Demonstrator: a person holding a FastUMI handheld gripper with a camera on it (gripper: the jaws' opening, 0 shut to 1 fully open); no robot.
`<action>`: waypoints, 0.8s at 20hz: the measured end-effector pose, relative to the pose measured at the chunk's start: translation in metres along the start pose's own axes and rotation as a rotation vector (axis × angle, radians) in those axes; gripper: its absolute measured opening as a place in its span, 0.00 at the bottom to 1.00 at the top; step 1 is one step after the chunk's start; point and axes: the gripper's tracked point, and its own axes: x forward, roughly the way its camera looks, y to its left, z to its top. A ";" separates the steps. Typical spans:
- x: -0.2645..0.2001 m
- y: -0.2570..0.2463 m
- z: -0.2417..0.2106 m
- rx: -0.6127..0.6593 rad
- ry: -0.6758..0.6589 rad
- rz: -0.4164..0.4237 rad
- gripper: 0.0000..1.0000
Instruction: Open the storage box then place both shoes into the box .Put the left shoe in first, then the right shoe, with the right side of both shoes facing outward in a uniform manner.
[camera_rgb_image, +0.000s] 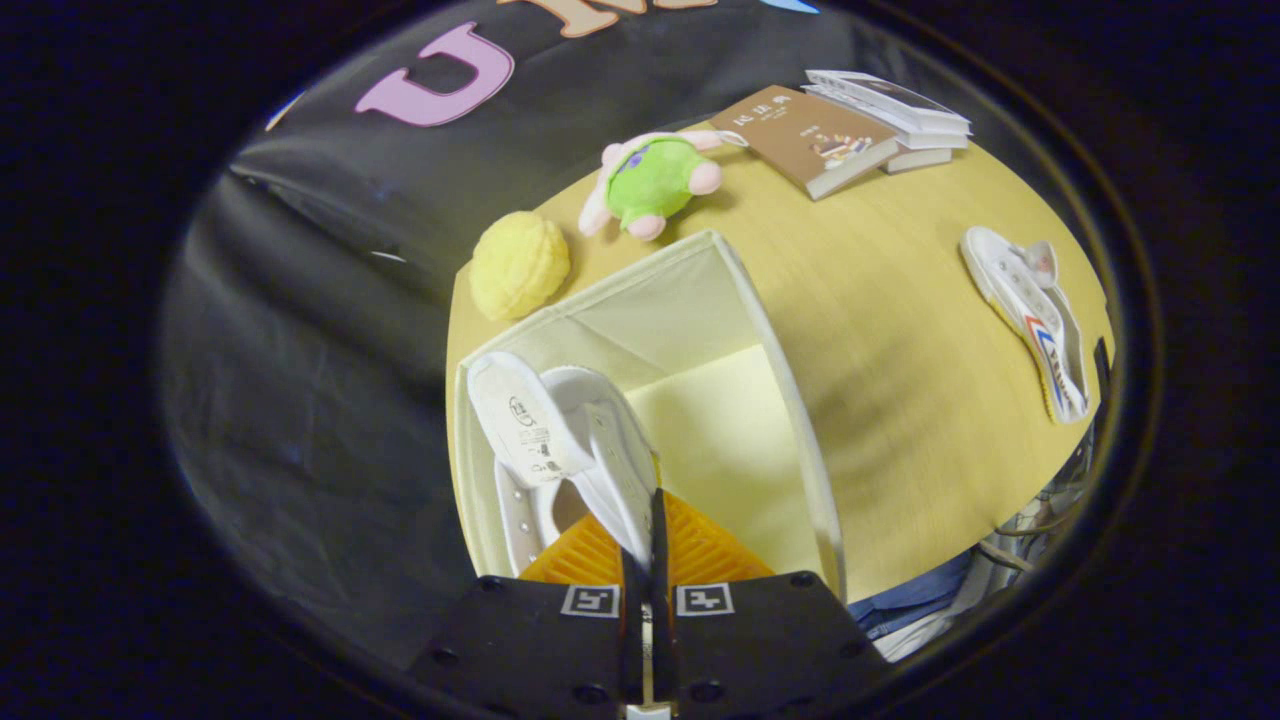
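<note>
An open pale fabric storage box (780, 370) stands on the wooden table just ahead of my fingers. My gripper (640, 545) is shut on the upper edge of a white canvas shoe (560, 430), which hangs at the box's left side, its tongue and lace eyelets facing me. Both fingers (700, 545) pinch the shoe's rim with almost no gap. The second white shoe (1030, 320), with red and blue stripes, lies on its side far to the right on the table, well beyond the box.
A yellow knobbly ball (518, 265) and a green and pink plush toy (650, 180) lie beyond the box. A brown book (815, 138) and a stack of white books (900, 115) sit at the table's far side. A blue sleeve (915, 595) shows at the near right edge.
</note>
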 end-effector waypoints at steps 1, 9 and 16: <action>0.004 -0.002 0.001 -0.008 -0.006 -0.013 0.07; 0.031 0.008 -0.023 -0.018 0.064 0.010 0.18; -0.014 0.029 -0.020 -0.144 0.102 0.155 0.89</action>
